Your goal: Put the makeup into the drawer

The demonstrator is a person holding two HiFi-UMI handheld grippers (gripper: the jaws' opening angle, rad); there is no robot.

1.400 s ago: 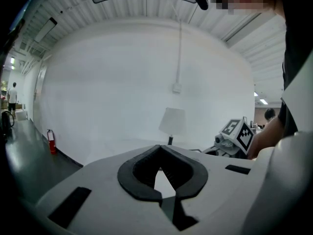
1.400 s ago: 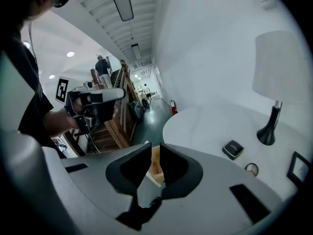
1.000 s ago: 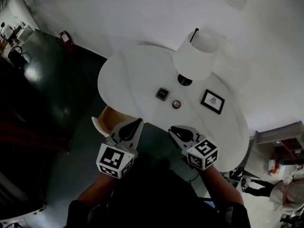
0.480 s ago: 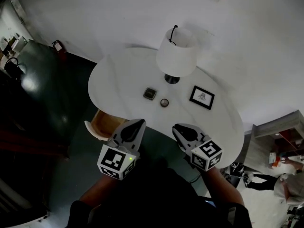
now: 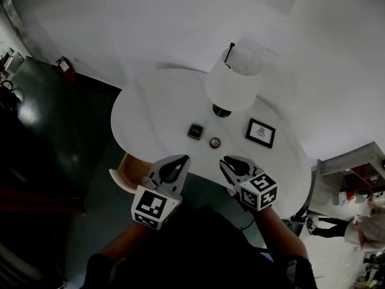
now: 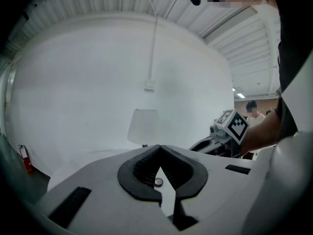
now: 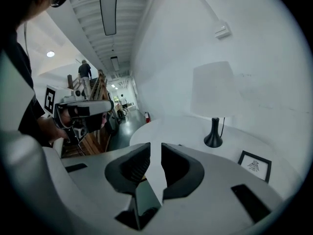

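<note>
Approach step, nothing grasped yet. Your left claw (image 5: 182,160) tips together, empty. Right claw (image 5: 226,161) narrow slit, empty. Small dark square makeup compact (image 5: 195,130) and small round pot (image 5: 215,142) sit mid round white bench (image 5: 156,110). Next: spread one claw, reach forward onto compact. Tan wooden tray (image 5: 124,168) under bench edge is likely the drawer.

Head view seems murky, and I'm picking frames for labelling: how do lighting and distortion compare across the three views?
Head view: dim, floor nearly black with a glare patch, only the table bright. Left gripper view: evenly lit, fisheye-bent, dark corners. Right gripper view: bright ceiling light strip, dark corners.
</note>
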